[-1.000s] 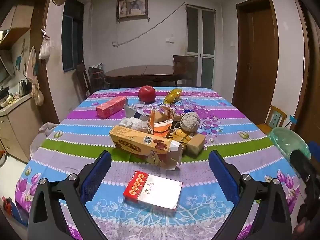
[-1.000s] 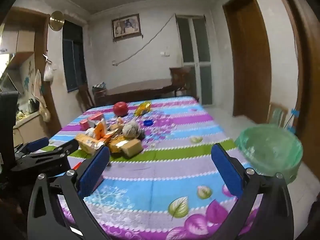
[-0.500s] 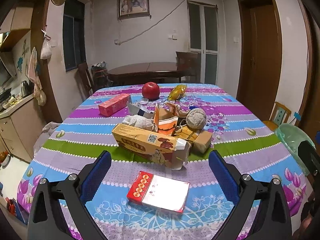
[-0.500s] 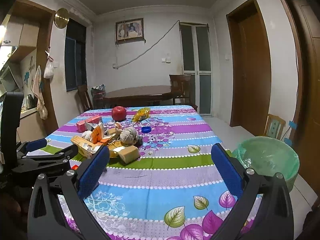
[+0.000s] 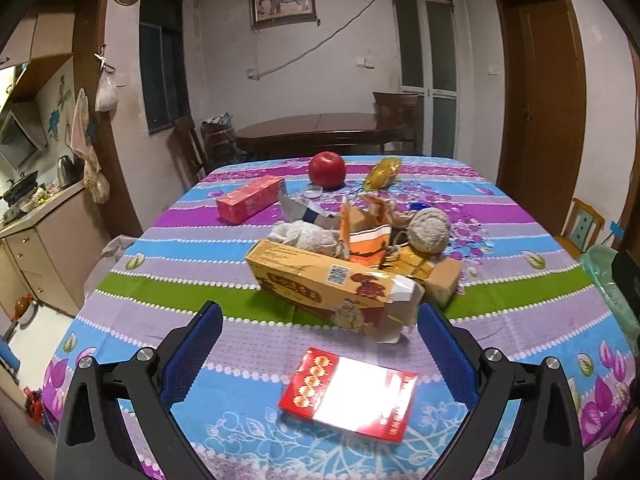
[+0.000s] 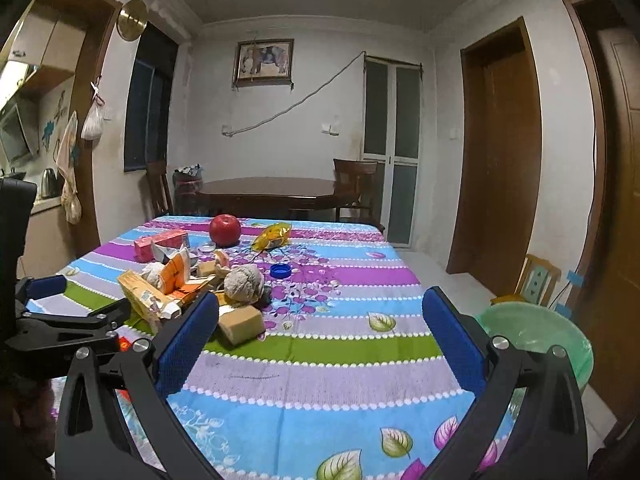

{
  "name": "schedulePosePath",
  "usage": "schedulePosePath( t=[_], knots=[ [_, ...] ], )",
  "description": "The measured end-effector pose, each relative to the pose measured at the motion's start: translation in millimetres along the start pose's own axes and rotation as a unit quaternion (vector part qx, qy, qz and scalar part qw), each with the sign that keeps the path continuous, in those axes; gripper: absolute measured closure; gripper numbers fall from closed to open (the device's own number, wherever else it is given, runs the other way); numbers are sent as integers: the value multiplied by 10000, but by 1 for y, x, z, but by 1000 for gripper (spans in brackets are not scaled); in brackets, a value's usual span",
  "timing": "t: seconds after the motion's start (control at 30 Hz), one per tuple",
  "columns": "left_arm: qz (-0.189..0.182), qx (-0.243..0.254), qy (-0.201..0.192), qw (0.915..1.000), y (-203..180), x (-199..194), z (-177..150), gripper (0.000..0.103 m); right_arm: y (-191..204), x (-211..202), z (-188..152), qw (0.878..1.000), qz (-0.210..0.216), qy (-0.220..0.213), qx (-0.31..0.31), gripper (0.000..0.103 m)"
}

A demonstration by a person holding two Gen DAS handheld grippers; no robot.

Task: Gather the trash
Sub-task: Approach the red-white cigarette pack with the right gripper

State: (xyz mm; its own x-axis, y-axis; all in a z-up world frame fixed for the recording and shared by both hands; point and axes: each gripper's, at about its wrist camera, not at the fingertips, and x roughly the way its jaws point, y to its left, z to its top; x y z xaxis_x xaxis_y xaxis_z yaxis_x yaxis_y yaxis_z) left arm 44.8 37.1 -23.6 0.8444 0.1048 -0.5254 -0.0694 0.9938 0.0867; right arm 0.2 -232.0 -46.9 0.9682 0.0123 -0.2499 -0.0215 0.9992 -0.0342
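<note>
Both my grippers are hanging wide open, holding nothing. My left gripper (image 5: 320,354) is nearer the red box (image 5: 348,394), lying flat on the worktop (image 5: 520,320) at 6 o'clock between its jaws, long axis crosswise.

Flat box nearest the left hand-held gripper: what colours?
Red with a white centre panel, the flat box shows best in the left wrist view.

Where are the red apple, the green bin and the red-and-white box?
red apple (image 5: 327,169), left wrist view, its front.
green bin (image 6: 536,330), right wrist view, inside its liner.
red-and-white box (image 5: 352,393), left wrist view, white top face.
</note>
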Motion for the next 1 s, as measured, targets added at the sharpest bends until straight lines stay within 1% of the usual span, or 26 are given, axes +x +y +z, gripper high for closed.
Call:
schedulePosePath(
  t=[0.1, 0.4, 0.53, 0.83, 1.0],
  knots=[
    [79, -29, 22, 10000, 6, 5, 1, 6, 3, 3, 3, 10000, 15, -50, -8, 5],
    [275, -139, 22, 9995, 19, 9, 1, 6, 14, 13, 10, 9999, 133, 14, -56, 5],
    [286, -129, 59, 9995, 19, 14, 0, 6, 16, 14, 7, 9999, 90, 70, -125, 5],
    [319, -50, 104, 9994, 14, 19, -3, 6, 19, 19, -1, 9993, 168, 290, -135, 5],
    [328, -35, 144, 9994, 13, 21, -4, 6, 21, 18, -3, 9992, 180, 320, -181, 5]
  ],
)
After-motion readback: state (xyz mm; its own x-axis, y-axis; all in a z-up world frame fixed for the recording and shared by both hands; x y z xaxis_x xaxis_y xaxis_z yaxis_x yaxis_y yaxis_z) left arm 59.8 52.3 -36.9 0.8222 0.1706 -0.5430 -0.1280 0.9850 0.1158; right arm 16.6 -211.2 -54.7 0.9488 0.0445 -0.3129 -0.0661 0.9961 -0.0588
